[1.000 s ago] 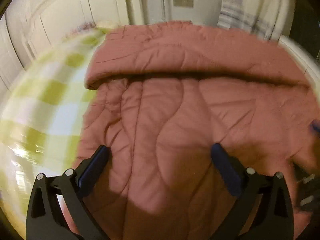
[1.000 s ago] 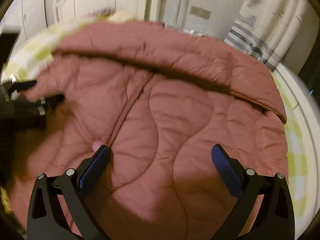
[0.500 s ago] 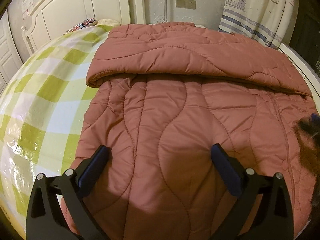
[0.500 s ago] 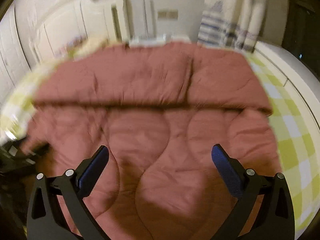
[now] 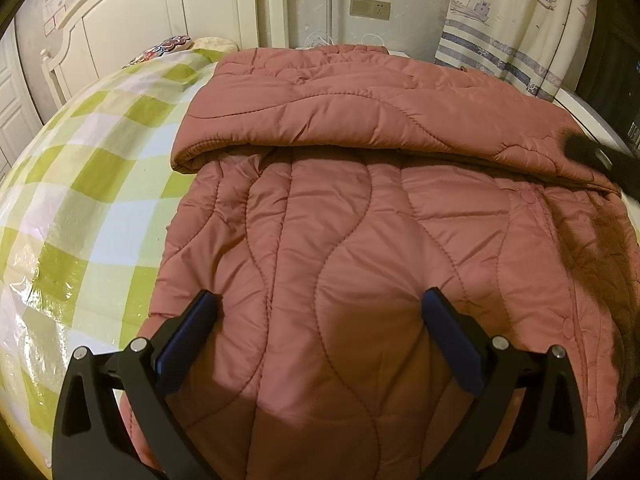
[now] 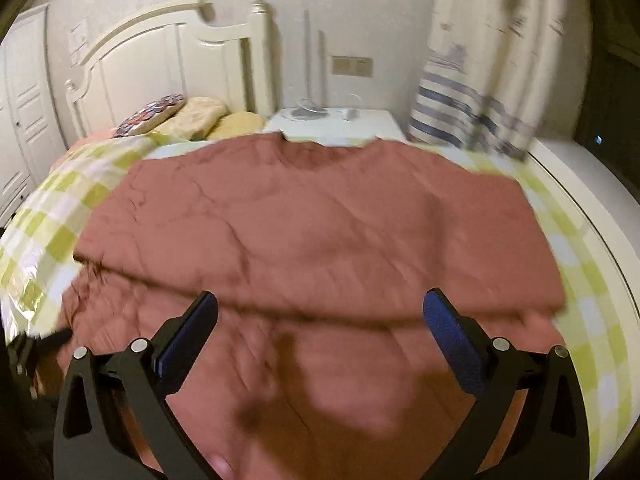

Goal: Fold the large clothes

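Observation:
A large pink quilted coat (image 5: 340, 220) lies spread on the bed, its far part folded back over the near part along a crosswise fold. It also shows, blurred, in the right wrist view (image 6: 320, 240). My left gripper (image 5: 318, 308) is open and empty, hovering over the coat's near left part. My right gripper (image 6: 320, 312) is open and empty, higher above the coat near the fold line. Part of the right gripper (image 5: 600, 160) shows as a dark blur at the right edge of the left wrist view.
The bed has a green and white checked cover (image 5: 80, 200) under clear plastic. A white headboard (image 6: 168, 68) and pillows (image 6: 192, 118) are at the far left. A white nightstand (image 6: 340, 124) and a striped curtain (image 6: 480, 92) stand behind the bed.
The right gripper has swung up and to the right, off the coat's middle, so its view now faces the headboard and nightstand. The left gripper has settled and stays almost still.

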`<state>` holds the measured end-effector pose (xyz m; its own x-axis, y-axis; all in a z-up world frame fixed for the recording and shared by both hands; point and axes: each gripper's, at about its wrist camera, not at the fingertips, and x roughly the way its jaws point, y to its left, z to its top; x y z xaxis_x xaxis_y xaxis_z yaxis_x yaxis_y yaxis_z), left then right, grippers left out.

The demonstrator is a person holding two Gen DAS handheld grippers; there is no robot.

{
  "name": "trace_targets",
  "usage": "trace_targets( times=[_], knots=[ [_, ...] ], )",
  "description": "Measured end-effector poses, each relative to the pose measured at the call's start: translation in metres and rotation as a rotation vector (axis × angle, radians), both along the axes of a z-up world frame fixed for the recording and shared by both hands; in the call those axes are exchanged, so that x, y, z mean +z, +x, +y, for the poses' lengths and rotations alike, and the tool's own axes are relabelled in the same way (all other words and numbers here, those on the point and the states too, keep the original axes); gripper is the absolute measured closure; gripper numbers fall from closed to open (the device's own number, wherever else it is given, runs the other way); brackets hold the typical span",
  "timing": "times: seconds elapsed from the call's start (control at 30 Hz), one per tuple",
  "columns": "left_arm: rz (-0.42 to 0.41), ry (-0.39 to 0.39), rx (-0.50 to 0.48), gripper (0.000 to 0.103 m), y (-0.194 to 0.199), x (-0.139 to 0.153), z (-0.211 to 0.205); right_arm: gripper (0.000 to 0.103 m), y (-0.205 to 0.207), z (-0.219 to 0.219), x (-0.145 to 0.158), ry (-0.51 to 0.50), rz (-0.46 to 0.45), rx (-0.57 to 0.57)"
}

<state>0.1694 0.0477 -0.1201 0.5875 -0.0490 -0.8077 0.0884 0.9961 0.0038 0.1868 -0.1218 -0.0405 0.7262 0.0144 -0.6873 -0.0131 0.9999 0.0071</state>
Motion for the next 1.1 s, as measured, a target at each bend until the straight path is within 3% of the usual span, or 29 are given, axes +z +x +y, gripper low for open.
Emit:
trace_targets(
  times=[0.17, 0.3, 0.4, 0.47, 0.63, 0.7, 0.77, 0.9, 1.0, 1.1],
  knots=[
    [0.0, -0.002, 0.0, 0.002, 0.0, 0.0, 0.0, 0.005, 0.047, 0.028, -0.034, -0.064, 0.121, 0.022],
    [0.001, -0.008, -0.003, 0.002, 0.0, -0.001, 0.002, 0.005, 0.045, 0.027, -0.037, -0.05, 0.129, 0.024],
    [0.001, -0.011, -0.004, 0.002, 0.0, -0.001, 0.002, 0.005, 0.022, 0.013, -0.015, 0.032, 0.074, 0.041],
    [0.001, -0.012, -0.004, 0.002, 0.0, -0.001, 0.002, 0.005, -0.002, 0.004, -0.004, 0.016, 0.047, 0.05],
    [0.001, -0.011, -0.004, 0.002, 0.0, -0.001, 0.002, 0.005, -0.028, -0.021, -0.035, -0.109, 0.173, 0.052],
    [0.002, -0.011, -0.004, 0.002, 0.0, -0.002, 0.002, 0.005, -0.031, -0.041, -0.056, -0.075, 0.25, 0.034],
    [0.004, -0.011, -0.005, 0.002, 0.0, -0.002, 0.003, 0.005, -0.044, -0.064, -0.051, 0.043, 0.223, 0.016],
    [0.006, -0.009, -0.005, 0.002, 0.001, -0.003, 0.003, 0.005, -0.069, -0.09, -0.042, 0.018, 0.19, -0.038],
    [0.006, -0.009, -0.005, 0.002, 0.001, -0.003, 0.003, 0.005, -0.083, -0.113, -0.055, 0.026, 0.227, -0.077],
    [0.007, -0.007, -0.005, 0.002, 0.001, -0.003, 0.002, 0.005, -0.096, -0.124, -0.057, 0.057, 0.201, -0.075]
  ],
)
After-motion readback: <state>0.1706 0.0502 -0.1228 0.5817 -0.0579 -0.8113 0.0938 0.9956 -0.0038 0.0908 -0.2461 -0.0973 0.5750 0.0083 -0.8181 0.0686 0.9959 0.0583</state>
